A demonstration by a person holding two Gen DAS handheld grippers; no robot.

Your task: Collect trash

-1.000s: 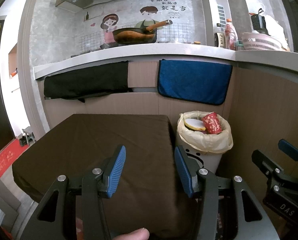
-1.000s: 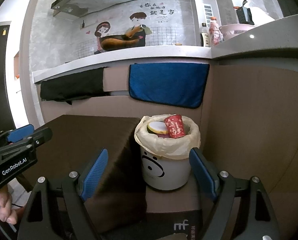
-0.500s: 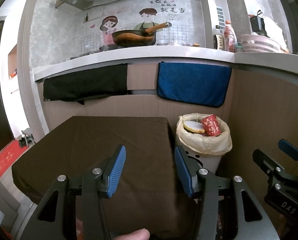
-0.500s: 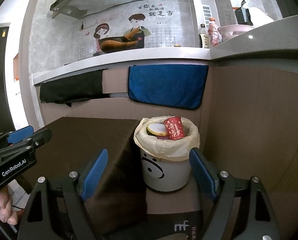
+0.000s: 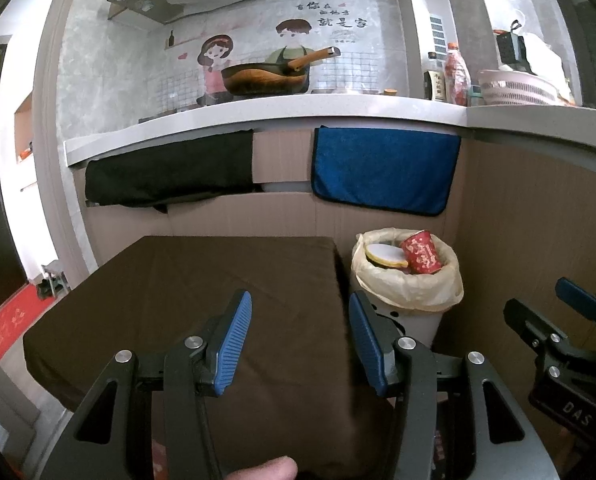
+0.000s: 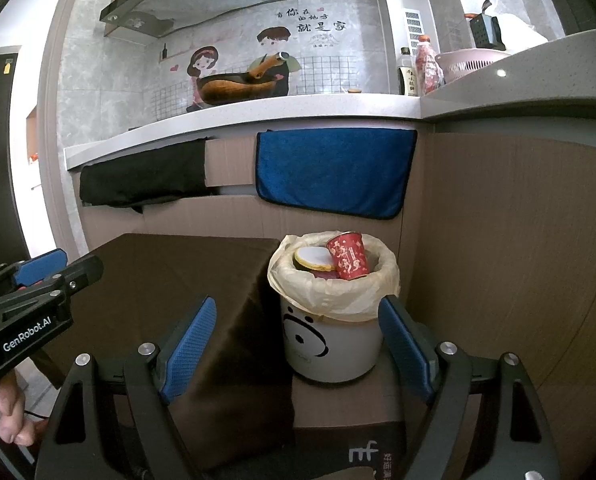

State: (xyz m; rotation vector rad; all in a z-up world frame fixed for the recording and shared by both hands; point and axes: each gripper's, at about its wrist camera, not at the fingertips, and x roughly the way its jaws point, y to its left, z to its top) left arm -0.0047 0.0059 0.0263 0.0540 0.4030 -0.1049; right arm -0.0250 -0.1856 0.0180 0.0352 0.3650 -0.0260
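Note:
A white trash bin [image 6: 334, 344] with a cream bag liner stands right of the table; the bin [image 5: 414, 320] also shows in the left wrist view. Inside it lie a red paper cup [image 6: 348, 260] and a round white lid [image 6: 314, 259]; the same cup [image 5: 420, 258] and lid [image 5: 386, 256] show from the left. My left gripper [image 5: 298, 340] is open over the brown tablecloth [image 5: 178, 300], nothing between its blue pads. My right gripper [image 6: 298, 344] is open wide, short of the bin and empty. Each gripper appears at the edge of the other's view.
A brown-clothed table [image 6: 170, 264] fills the left. Behind it, a black cloth [image 5: 170, 176] and a blue towel [image 5: 384, 168] hang below a white counter [image 5: 258, 112] holding a wok, bottles and a pink basket. A wood-panel wall [image 6: 518, 240] closes the right side.

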